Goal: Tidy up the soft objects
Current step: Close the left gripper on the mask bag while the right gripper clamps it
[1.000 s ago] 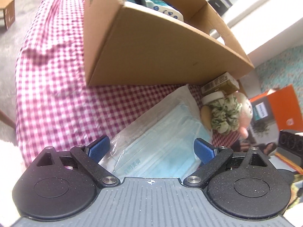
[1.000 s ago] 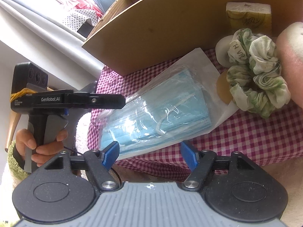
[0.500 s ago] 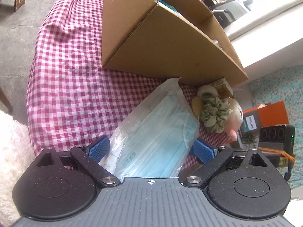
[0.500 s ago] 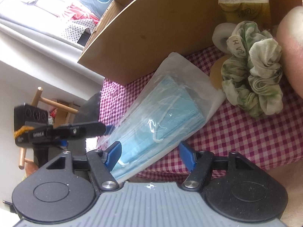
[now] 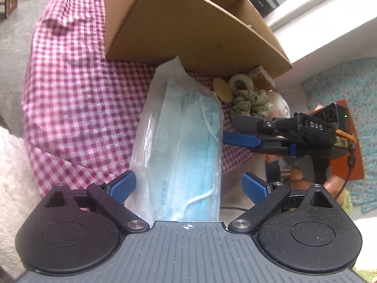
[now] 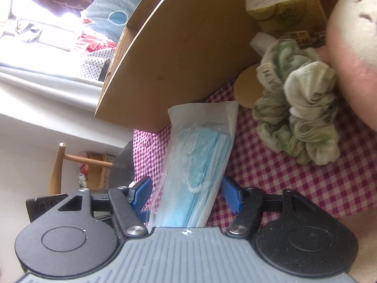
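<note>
One clear pack of blue face masks (image 5: 186, 141) is seen lying on the checked cloth (image 5: 77, 108) against one cardboard box (image 5: 188, 33). It is straddled by both grippers, left (image 5: 188, 186) and right (image 6: 186, 191), pads parted, the right's just narrowing. One green scrunchie (image 6: 299, 118) and one plush toy (image 6: 353, 47) are crowded beside it.

Left tongs (image 5: 188, 186) open, blue pads either side of a clear pack of blue face masks (image 5: 186, 141) lying on the red-checked cloth (image 5: 77, 99). Behind the pack, a cardboard box (image 5: 188, 30); at its foot a green scrunchie (image 5: 249, 101) and a tan round pad (image 5: 222, 89). Right tongs (image 5: 240, 132) beside the pack's right edge.
</note>
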The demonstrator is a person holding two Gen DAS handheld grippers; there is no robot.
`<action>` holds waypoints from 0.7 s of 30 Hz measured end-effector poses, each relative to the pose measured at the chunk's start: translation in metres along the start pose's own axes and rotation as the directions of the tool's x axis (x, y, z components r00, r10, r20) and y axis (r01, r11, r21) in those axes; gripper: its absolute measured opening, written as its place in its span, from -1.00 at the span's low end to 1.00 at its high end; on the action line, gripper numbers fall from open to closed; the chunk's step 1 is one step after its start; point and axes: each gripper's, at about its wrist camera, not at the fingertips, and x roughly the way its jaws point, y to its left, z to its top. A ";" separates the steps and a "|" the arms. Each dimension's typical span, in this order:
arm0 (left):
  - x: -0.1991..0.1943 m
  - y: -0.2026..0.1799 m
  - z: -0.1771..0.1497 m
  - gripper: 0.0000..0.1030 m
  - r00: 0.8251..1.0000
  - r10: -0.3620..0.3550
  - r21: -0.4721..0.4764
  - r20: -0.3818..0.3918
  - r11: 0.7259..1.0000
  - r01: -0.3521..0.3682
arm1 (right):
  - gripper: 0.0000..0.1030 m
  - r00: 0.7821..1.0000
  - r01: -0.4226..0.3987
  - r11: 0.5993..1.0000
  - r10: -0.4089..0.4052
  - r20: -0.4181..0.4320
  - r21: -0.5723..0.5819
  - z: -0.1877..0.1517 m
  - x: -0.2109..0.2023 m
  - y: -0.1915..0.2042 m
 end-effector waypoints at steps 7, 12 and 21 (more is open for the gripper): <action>0.002 -0.011 0.019 0.88 0.998 0.050 0.043 0.046 0.998 -0.052 | 0.31 0.997 0.075 0.997 -0.075 0.002 -0.012 -0.007 -0.015 0.003; 0.024 -0.014 0.027 0.83 0.995 0.095 0.064 0.004 0.993 -0.095 | 0.30 0.994 0.107 0.993 -0.108 -0.033 -0.045 -0.012 -0.003 0.013; 0.021 0.000 0.025 0.74 0.999 0.034 -0.020 0.021 0.999 -0.033 | 0.28 0.999 -0.049 0.999 0.049 -0.019 0.003 -0.017 -0.001 0.007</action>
